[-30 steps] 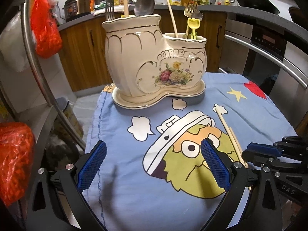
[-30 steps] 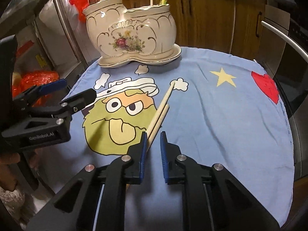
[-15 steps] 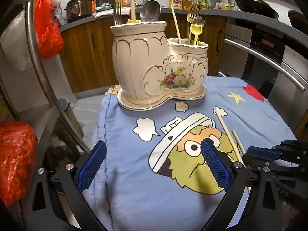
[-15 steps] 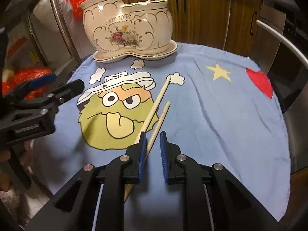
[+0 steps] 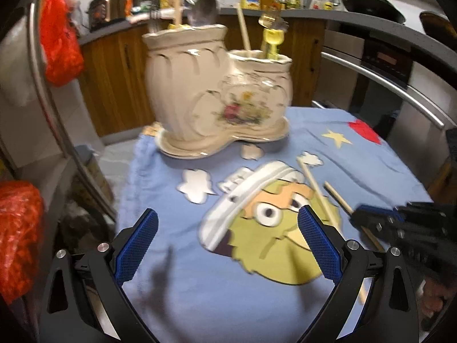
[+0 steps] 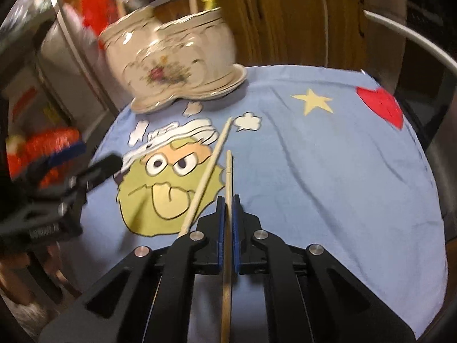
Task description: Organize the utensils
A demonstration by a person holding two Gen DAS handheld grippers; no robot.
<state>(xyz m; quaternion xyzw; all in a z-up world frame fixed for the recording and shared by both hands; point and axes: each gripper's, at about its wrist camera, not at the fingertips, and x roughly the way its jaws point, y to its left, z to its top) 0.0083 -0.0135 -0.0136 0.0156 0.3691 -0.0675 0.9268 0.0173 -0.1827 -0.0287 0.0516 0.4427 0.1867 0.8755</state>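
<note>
The desk is covered by a light-blue cloth [image 6: 328,171] printed with a green cartoon face, white clouds, a yellow star and a red heart.

At 12 o'clock on the cloth in the left wrist view stands a cream ceramic two-compartment utensil holder with gold trim and a floral motif [image 5: 217,94], seated on its matching cream saucer. Utensil handles project from both compartments; motion blur prevents identifying each one.

The left gripper [image 5: 228,245] is black with blue ribbed pads. Its jaws are spread wide and hold nothing; bare cloth lies between them.

The right gripper [image 6: 228,217], of the same build, appears at 4 o'clock in the left wrist view. Its jaws have just been closing and now pinch a pale wooden chopstick [image 6: 228,177], which runs straight out between the pads toward 12 o'clock.

A second pale wooden chopstick [image 6: 208,171] lies free on the cloth just beside the pinched one, at 11 o'clock from the right gripper. It angles across the cartoon face, its far tip near a white cloud. The two sticks are apart at their far ends.
</note>
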